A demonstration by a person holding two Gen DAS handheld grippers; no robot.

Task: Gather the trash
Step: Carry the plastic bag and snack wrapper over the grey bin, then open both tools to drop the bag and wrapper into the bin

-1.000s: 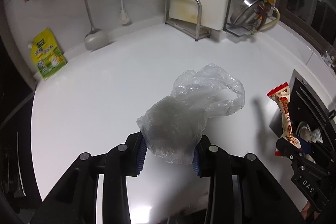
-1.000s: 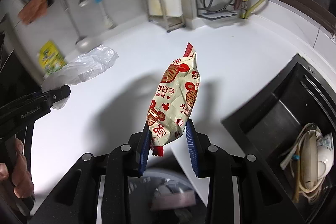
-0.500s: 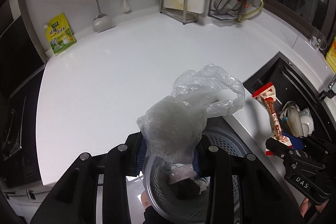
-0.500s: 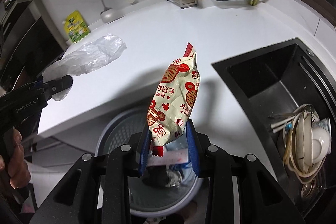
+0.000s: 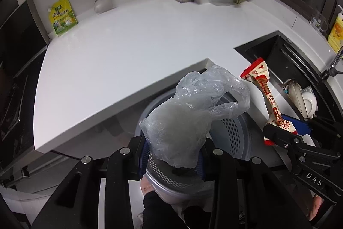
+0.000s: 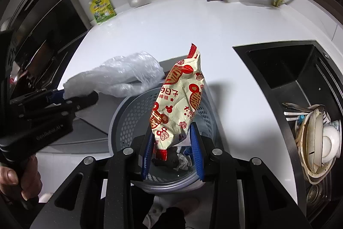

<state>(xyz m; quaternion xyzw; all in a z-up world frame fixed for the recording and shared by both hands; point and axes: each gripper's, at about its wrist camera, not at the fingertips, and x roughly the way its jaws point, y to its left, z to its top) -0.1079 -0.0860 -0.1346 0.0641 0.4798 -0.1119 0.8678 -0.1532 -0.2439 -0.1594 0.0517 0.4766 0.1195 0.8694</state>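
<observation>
Two held wrappers hang above perforated bin (image 6: 128, 113); sink (image 6: 285, 70) of dishes beside.

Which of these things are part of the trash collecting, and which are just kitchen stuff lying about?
Part of the job:
- clear plastic bag, in the left hand-held gripper
- snack wrapper, in the right hand-held gripper
- perforated grey waste bin

Just lying about:
- green-yellow pouch
- ladle
- dishes in the sink
</observation>
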